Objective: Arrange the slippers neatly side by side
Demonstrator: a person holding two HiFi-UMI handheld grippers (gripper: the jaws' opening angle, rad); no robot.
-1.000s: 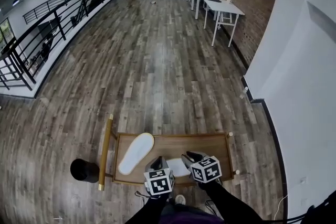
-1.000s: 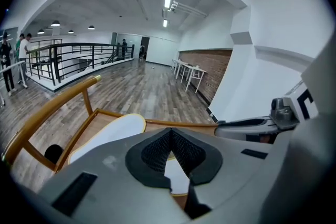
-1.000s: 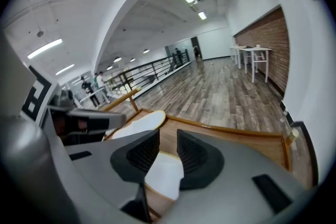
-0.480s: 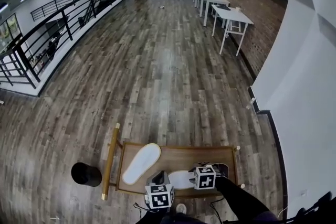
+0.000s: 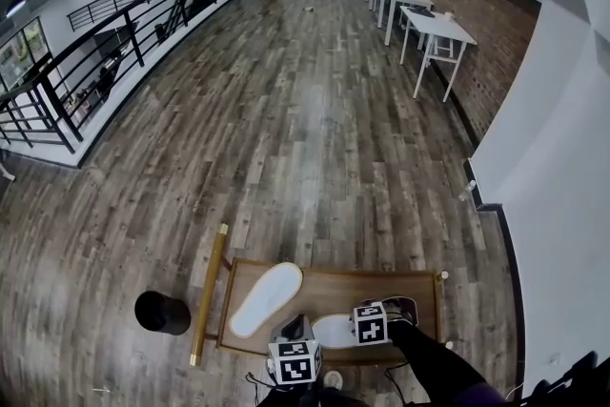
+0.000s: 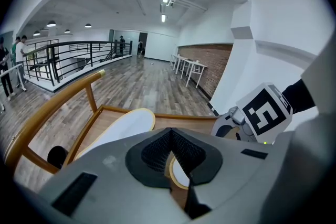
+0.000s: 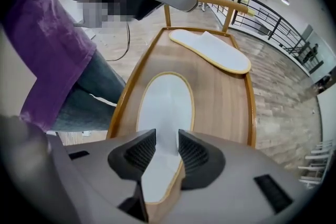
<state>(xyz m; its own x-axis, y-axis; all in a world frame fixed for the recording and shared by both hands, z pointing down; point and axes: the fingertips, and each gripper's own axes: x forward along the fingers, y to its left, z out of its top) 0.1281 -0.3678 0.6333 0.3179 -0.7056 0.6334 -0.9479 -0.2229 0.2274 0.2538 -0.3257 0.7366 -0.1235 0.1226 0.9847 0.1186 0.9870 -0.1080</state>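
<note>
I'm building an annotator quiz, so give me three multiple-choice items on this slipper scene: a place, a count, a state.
1. Where is the black round object relative to the wooden tray? A on it; B on the floor beside it; C underneath it.
2. How many slippers lie on the tray? A one; B two; C three.
3. The right claw is: A clamped on a slipper; B open; C shut, empty.
Key: B, it stands on the floor by the tray's handle. B, a near slipper and a far slipper. B, its jaws have just been opening; the near slipper shows between them, unpressed.
</note>
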